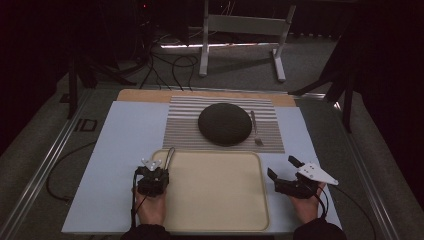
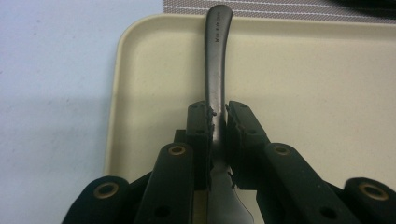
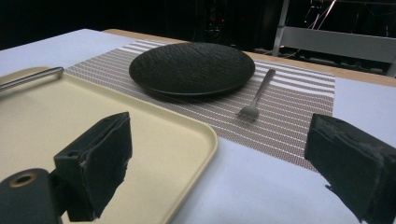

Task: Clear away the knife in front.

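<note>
Tray [image 1: 215, 220]: flat interior bare and open to passage apart from a utensil handle [image 1: 169, 156] over its far-left rim; beyond it, a dark plate [image 1: 224, 123] and fork [image 1: 256, 129] occupy the striped mat [image 1: 185, 131].

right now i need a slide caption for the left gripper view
Left tongs shut on a metal utensil, its handle pointing out over the corner of the cream tray.
</note>
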A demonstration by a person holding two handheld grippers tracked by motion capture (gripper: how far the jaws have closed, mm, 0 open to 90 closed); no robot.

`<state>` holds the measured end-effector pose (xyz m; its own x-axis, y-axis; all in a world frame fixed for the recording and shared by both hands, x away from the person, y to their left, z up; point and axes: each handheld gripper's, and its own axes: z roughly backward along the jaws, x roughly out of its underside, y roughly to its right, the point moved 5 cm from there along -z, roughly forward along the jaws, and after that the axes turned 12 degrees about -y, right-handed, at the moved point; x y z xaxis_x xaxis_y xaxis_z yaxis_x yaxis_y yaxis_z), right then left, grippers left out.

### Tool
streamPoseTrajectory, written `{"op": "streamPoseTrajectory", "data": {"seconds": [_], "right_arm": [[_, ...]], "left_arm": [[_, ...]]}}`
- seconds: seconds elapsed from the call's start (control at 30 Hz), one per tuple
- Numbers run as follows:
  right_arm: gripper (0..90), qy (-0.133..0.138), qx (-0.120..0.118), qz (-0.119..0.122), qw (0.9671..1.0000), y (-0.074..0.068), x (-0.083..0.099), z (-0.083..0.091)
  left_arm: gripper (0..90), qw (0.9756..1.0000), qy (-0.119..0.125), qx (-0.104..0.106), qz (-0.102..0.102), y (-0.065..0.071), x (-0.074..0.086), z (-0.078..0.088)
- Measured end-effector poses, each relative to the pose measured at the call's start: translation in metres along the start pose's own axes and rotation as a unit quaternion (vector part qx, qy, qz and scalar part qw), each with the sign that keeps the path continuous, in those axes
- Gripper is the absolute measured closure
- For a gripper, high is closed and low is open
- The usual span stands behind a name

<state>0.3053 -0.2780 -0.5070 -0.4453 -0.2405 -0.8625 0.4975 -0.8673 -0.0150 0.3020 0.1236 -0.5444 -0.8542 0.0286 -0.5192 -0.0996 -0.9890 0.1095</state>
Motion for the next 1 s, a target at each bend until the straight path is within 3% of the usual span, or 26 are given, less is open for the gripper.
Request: {"op": "streamPoseTrajectory", "data": {"seconds": [0.37, 0.47, 0.57, 0.63, 0.67, 0.7, 0.9, 0.93, 1.0], "right_arm": [[7.6, -0.002, -0.001, 0.001, 1.0, -0.001, 0.0, 0.0], [7.6, -0.003, 0.0, 0.002, 1.0, -0.001, 0.0, -0.001], [7.6, -0.002, 0.0, 0.002, 1.0, 0.0, 0.0, 0.0], [7.6, -0.002, 0.0, 0.002, 1.0, 0.0, 0.0, -0.001], [7.5, -0.003, 0.0, 0.001, 1.0, -0.001, 0.0, 0.0], [7.6, -0.002, 0.0, 0.002, 1.0, -0.001, 0.0, 0.0], [7.5, -0.003, 0.0, 0.002, 1.0, -0.001, 0.0, -0.001], [7.6, -0.003, 0.0, 0.002, 1.0, -0.001, 0.0, -0.001], [7.5, -0.003, 0.0, 0.004, 1.0, -0.001, 0.0, -0.001]], "left_arm": [[80.4, 0.9998, -0.004, -0.012, 0.013, -0.007, 0.009, 0.0], [77.9, 0.9999, 0.008, 0.006, 0.011, -0.005, 0.007, 0.003], [53.3, 0.9992, 0.026, 0.026, 0.012, -0.006, 0.0, 0.009], [43.8, 0.9988, 0.036, 0.032, 0.014, -0.006, -0.002, 0.011], [43.8, 0.9988, 0.036, 0.032, 0.014, -0.006, -0.002, 0.011], [33.8, 0.9975, 0.051, 0.048, 0.008, -0.008, -0.007, 0.016], [18.6, 0.9952, 0.073, 0.065, -0.012, -0.011, -0.013, 0.021], [18.6, 0.9939, 0.079, 0.072, -0.026, -0.01, -0.017, 0.024], [15.1, 0.992, 0.091, 0.081, -0.035, -0.01, -0.02, 0.028]]}}
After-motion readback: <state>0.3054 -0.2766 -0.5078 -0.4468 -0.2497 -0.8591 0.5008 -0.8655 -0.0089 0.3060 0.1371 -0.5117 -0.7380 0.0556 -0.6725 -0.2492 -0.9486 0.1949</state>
